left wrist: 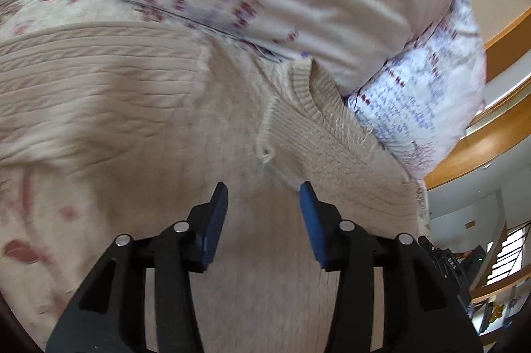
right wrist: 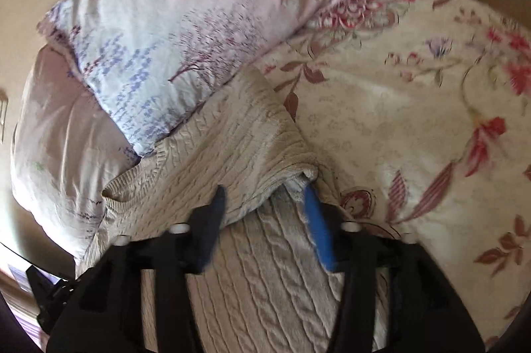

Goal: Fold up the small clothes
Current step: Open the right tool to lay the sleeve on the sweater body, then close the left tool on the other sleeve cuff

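A beige cable-knit sweater point(left wrist: 139, 94) is found lying on a bed covered by a floral bedspread point(right wrist: 415, 107), up at the head of the bed. Its ribbed neckline point(left wrist: 303, 91) rests against the lower edge of the pillows. In the right wrist view, one part of the sweater point(right wrist: 232, 147) is seen folded over another, the folded edge running across the garment just ahead of the claw.

Two pillows are noted at the head of the bed: an upper pillow point(right wrist: 159, 31) printed with purple and lilac trees, stacked on a paler pink pillow point(right wrist: 63, 134). A wooden bed frame point(left wrist: 491, 150) is visible beyond them.

The left claw point(left wrist: 264, 197) is held above the sweater with its blue pads point(left wrist: 215, 220) apart; nothing is seen between them and no fabric is pinched. The right claw point(right wrist: 265, 197) is likewise spread, its pads point(right wrist: 318, 227) standing either side of the folded edge without pressing on it. That view is blurred, so contact between the far pad tip and the fabric cannot be settled.
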Action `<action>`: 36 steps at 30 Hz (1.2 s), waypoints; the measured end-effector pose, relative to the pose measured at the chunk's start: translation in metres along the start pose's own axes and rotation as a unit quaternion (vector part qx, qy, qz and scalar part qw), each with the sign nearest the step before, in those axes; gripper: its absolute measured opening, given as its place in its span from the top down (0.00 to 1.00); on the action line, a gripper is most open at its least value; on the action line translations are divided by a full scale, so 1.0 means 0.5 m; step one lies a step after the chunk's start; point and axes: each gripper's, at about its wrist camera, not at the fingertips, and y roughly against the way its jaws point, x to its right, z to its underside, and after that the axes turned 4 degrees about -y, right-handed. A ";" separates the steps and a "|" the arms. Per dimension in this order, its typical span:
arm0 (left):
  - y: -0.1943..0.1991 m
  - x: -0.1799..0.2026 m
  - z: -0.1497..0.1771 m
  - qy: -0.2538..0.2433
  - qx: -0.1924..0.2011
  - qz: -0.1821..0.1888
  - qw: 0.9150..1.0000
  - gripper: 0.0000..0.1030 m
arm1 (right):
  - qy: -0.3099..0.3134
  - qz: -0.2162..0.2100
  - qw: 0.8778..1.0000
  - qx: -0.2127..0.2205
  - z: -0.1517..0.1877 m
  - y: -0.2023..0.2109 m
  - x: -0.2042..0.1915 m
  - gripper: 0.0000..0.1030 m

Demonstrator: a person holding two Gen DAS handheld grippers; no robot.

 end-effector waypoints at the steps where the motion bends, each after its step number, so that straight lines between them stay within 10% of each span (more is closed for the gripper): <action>1: 0.024 -0.018 0.005 0.008 0.006 0.001 1.000 0.56 | 0.008 0.000 1.000 0.007 0.004 0.011 -0.006 0.42; 9: 0.183 -0.203 0.084 0.114 0.077 -0.050 0.989 0.57 | 0.057 -0.030 0.998 0.002 0.027 0.035 -0.054 0.37; 26: 0.233 -0.435 0.081 0.324 0.164 -0.046 0.931 0.88 | 0.087 -0.064 0.993 -0.045 0.070 0.015 -0.089 0.33; 36: 0.269 -0.336 0.007 0.243 0.223 -0.018 0.944 0.95 | 0.090 -0.076 0.992 -0.047 0.066 0.017 -0.082 0.33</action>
